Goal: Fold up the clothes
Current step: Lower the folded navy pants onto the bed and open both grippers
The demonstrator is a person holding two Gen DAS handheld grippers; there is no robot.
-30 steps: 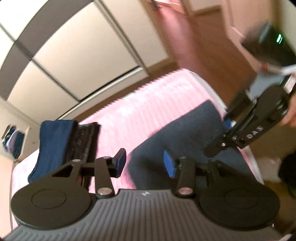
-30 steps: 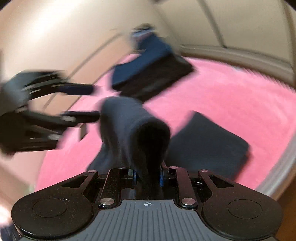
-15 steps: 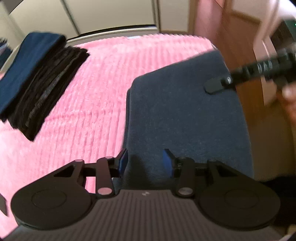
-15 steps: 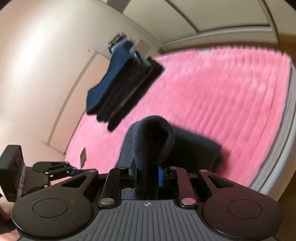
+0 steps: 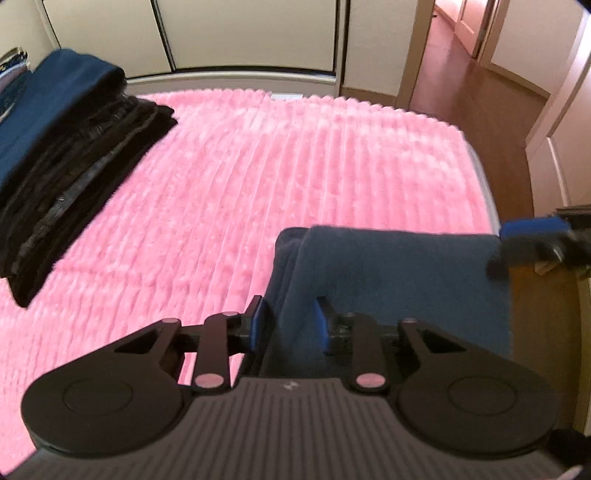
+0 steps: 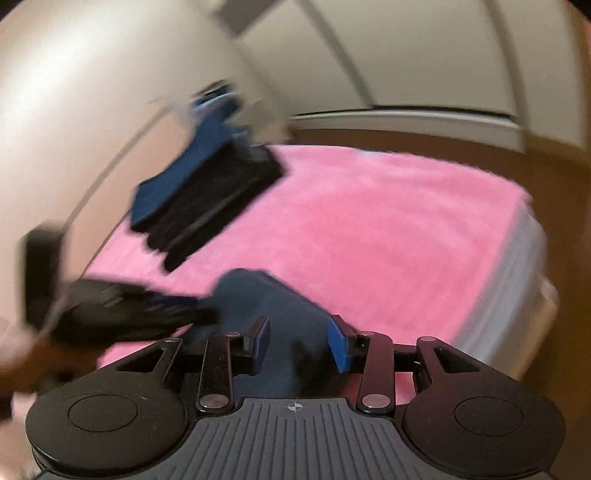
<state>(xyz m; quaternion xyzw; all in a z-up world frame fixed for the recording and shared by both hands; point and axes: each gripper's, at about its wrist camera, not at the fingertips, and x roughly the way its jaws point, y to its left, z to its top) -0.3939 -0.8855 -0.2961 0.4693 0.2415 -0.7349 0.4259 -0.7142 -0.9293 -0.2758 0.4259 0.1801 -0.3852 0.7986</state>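
A navy folded cloth (image 5: 399, 280) lies at the near right corner of the pink bed cover (image 5: 295, 166). My left gripper (image 5: 291, 325) has its jaws narrowed on the cloth's near left edge, and the fabric fills the gap between the pads. At the cloth's far right corner, my right gripper (image 5: 517, 245) shows with blue pads. In the right wrist view, my right gripper (image 6: 300, 345) stands open over the navy cloth (image 6: 266, 295), gripping nothing. The left gripper (image 6: 184, 314) is a dark blur at the left.
A stack of folded dark and blue clothes (image 5: 74, 155) sits on the bed's far left, also blurred as the stack (image 6: 207, 195). Wardrobe doors (image 5: 240, 33) stand behind the bed. The bed's right edge (image 5: 484, 192) drops to a wooden floor (image 5: 480, 85) and doorway.
The right gripper has let go of the navy cloth and opened; the cloth now lies folded flat. The left gripper has dropped onto the cloth's near edge and its jaws have narrowed.
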